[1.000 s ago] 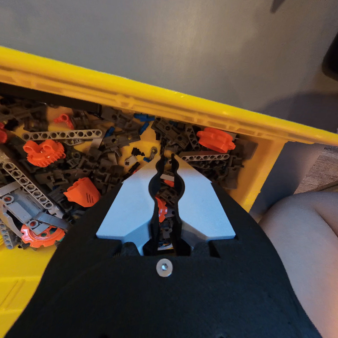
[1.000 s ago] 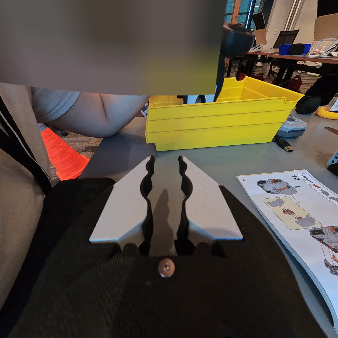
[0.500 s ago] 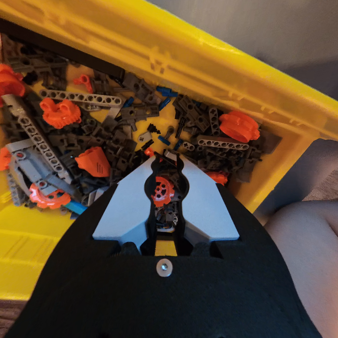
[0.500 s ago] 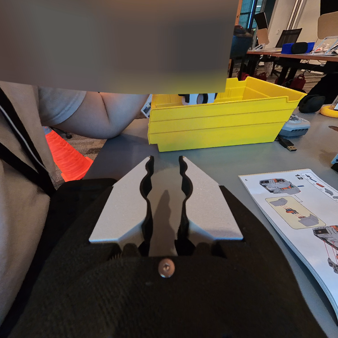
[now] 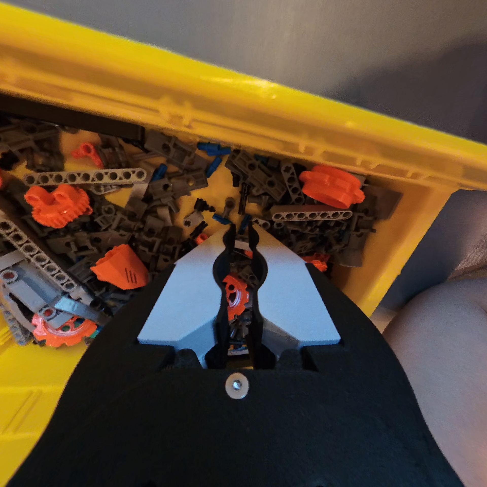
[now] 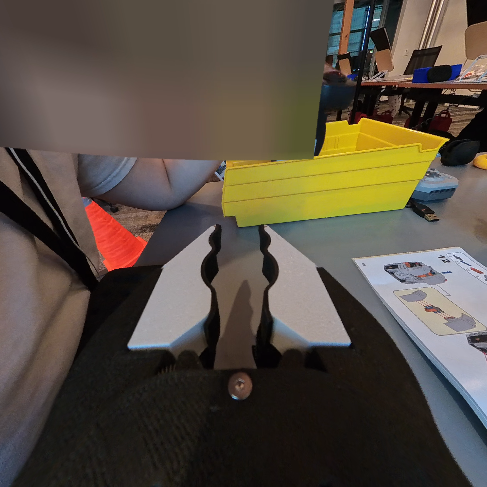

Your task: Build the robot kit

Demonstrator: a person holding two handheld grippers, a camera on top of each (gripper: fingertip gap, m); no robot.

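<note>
Hovering over the parts heap, left tongs (image 5: 240, 228) have their jaws drawn almost together, a slim gap left at the tips. A pale grey piece (image 5: 241, 245) sits in that gap; pinched or merely lying beneath, cannot tell. Half a second ago the jaws stood wider and lower in the heap; now narrower and backed off slightly. An orange gear (image 5: 234, 295) shows through the gap further back.

Around it are dark connectors, a holed grey beam (image 5: 84, 176), an orange shell (image 5: 121, 268) and an orange hub (image 5: 332, 185), all inside the yellow bin (image 5: 237, 105).

Right wrist view only: the bin (image 6: 316, 189) stands on the grey worktop (image 6: 329, 237). Right tongs (image 6: 238, 228) are apart, empty and unmoved, near an instruction booklet (image 6: 421, 303). The bin's contents are hidden there.
</note>
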